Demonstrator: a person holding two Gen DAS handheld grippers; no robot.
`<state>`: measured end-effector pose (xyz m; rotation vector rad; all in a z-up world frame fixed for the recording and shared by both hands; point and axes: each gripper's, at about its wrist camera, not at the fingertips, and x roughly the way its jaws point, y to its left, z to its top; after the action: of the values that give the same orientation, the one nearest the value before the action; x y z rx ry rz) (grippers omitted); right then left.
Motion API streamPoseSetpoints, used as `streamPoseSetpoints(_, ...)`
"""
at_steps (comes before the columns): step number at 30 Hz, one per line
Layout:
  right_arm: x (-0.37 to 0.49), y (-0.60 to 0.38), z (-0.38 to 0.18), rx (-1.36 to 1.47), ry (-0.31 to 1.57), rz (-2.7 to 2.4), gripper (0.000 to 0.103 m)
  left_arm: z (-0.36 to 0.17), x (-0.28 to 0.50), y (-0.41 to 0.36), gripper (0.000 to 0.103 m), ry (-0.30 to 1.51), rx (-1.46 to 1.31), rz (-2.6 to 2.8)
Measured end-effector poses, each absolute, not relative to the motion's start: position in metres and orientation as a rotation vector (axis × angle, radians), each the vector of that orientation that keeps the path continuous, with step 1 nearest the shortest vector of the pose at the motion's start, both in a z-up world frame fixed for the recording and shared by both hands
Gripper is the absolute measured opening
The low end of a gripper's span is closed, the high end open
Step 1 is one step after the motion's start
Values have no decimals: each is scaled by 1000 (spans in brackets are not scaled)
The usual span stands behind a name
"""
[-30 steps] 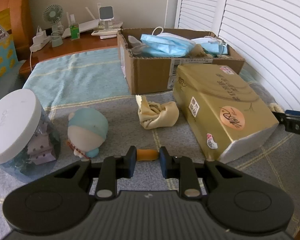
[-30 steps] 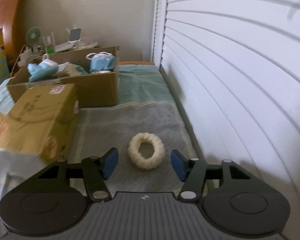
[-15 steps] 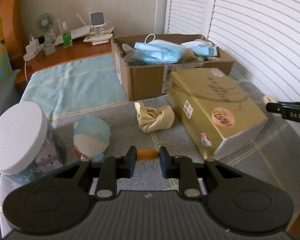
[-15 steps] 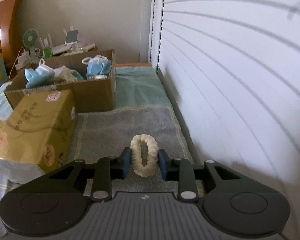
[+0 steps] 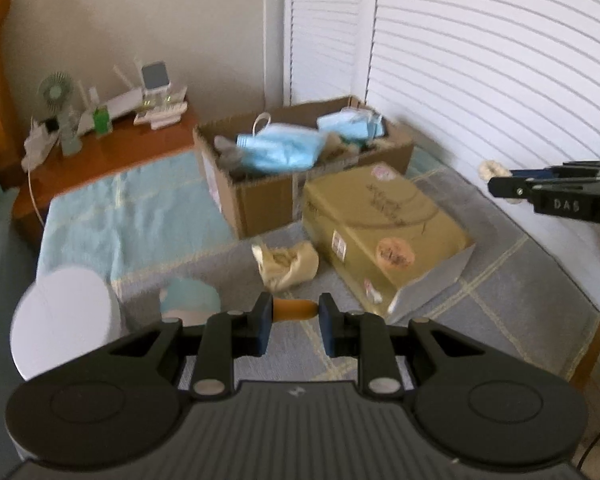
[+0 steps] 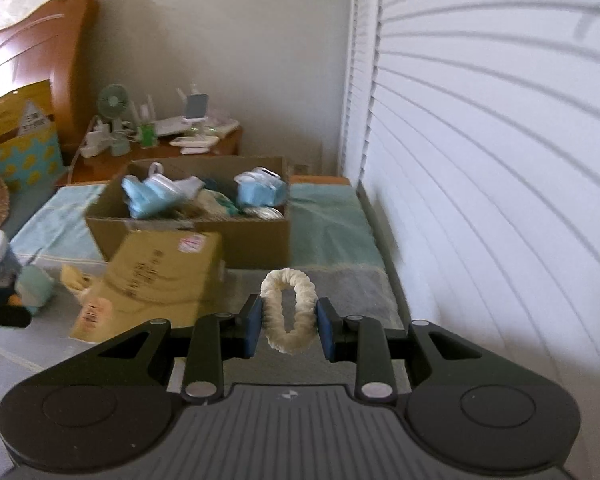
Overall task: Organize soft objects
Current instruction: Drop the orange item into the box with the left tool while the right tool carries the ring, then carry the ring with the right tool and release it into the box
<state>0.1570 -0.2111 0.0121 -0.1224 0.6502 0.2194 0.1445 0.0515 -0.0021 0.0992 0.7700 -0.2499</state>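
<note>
The right gripper (image 6: 286, 330) was closed on a cream scrunchie (image 6: 287, 312), squeezed into an upright oval between the pads near the centre of the right wrist view and held clear of the grey blanket (image 6: 348, 292); in the left wrist view the same scrunchie (image 5: 489, 169) showed at the right edge of the frame. The left gripper (image 5: 294, 322) was narrowed onto a small orange object (image 5: 294, 309) in the lower middle of its frame, too hidden to identify. The cardboard box (image 6: 256, 236) in the middle of the frame already held blue face masks (image 5: 280, 150) and other soft pieces, so part of the sorting looked done. Still lying out on the blanket were a crumpled beige cloth (image 5: 286, 264) just left of the gold box (image 5: 380, 224), and a round teal plush toy (image 5: 190, 304) at lower left beside a white-lidded jar (image 5: 62, 316). By my judgement the two held items had yet to reach the box, and the cloth and plush would remain after that
</note>
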Motion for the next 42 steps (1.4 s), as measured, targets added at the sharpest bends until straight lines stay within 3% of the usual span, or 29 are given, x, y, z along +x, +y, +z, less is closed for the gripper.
streamPoseSetpoints(10,156,-202,20,-154,625,267,34,28,203,48,23,687,141,-277)
streamPoseSetpoints(19,159,-201,20,-158,622,274,34,19,264,42,27,691,157,-262)
streamPoseSetpoints(20,159,-201,20,-159,623,275,34,17,268,42,30,694,158,-258)
streamPoseSetpoints(22,161,-200,20,-158,624,278,34,13,273,43,59,698,160,-245)
streamPoseSetpoints(25,163,-200,20,-151,625,281,34,14,267,47,83,673,152,-229)
streamPoseSetpoints(31,173,-196,21,-148,629,289,34,26,226,48,97,648,173,-246)
streamPoseSetpoints(42,220,-180,27,-144,620,327,34,28,144,50,99,640,169,-195)
